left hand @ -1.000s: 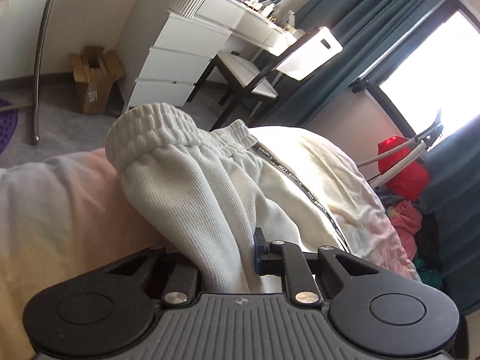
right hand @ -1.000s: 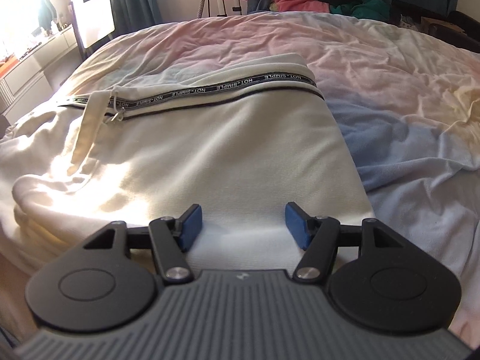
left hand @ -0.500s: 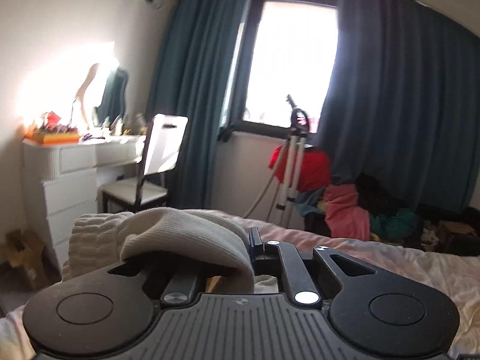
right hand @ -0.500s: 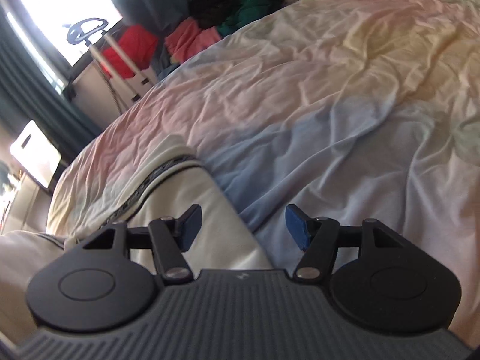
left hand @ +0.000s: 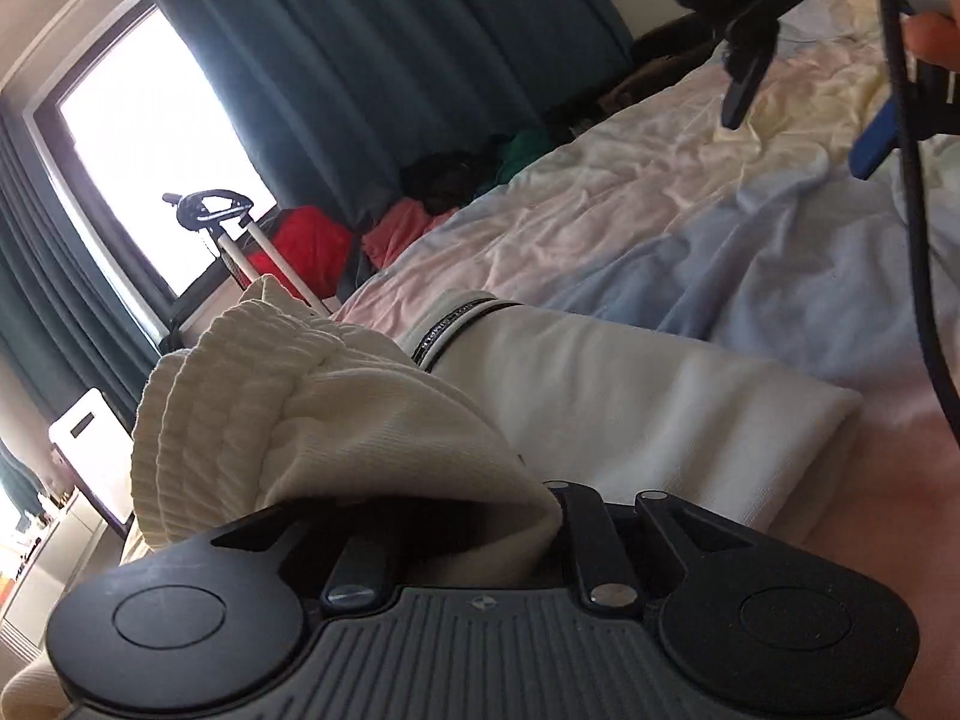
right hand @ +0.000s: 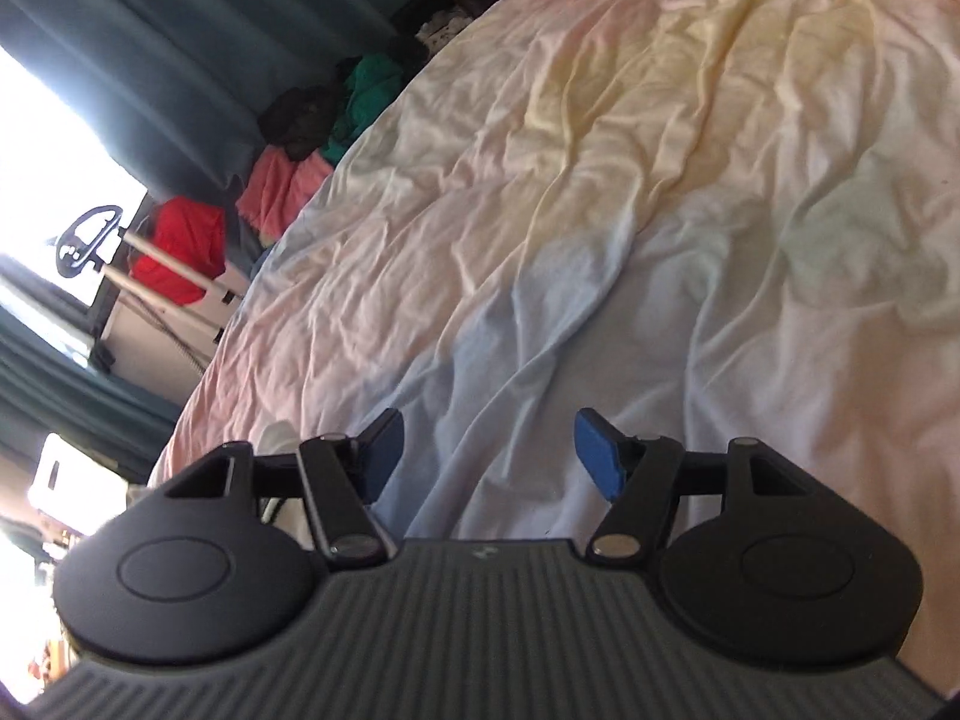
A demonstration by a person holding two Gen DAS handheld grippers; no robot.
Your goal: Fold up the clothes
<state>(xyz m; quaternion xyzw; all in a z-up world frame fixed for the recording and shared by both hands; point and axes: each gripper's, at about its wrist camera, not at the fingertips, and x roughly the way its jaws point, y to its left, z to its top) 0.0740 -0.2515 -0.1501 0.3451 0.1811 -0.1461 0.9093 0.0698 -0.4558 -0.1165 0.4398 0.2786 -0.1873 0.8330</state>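
Observation:
A cream-white garment [left hand: 600, 396] with a black lettered stripe lies on the bed. Its ribbed cuff end [left hand: 288, 414] is bunched up and lifted over my left gripper [left hand: 528, 498], which is shut on it; the cloth hides the fingertips. My right gripper [right hand: 486, 450] is open and empty, with blue pads [right hand: 600, 456], held above the bare bedsheet [right hand: 660, 192]. It also shows in the left wrist view [left hand: 804, 102] at the upper right, above the bed. Only a sliver of the white garment [right hand: 273, 438] shows at the right view's lower left.
The bed has a wrinkled pastel sheet [left hand: 690, 210]. Beyond its far edge lie piled clothes in red [left hand: 306, 246], pink and green, a stand with white poles [left hand: 240, 234], dark teal curtains [left hand: 372, 60] and a bright window. A white chair [left hand: 90, 462] stands at the left.
My left gripper has swung the held cuff end over toward the folded part of the garment. My right gripper has lifted off the garment and moved out over the bare sheet, still open.

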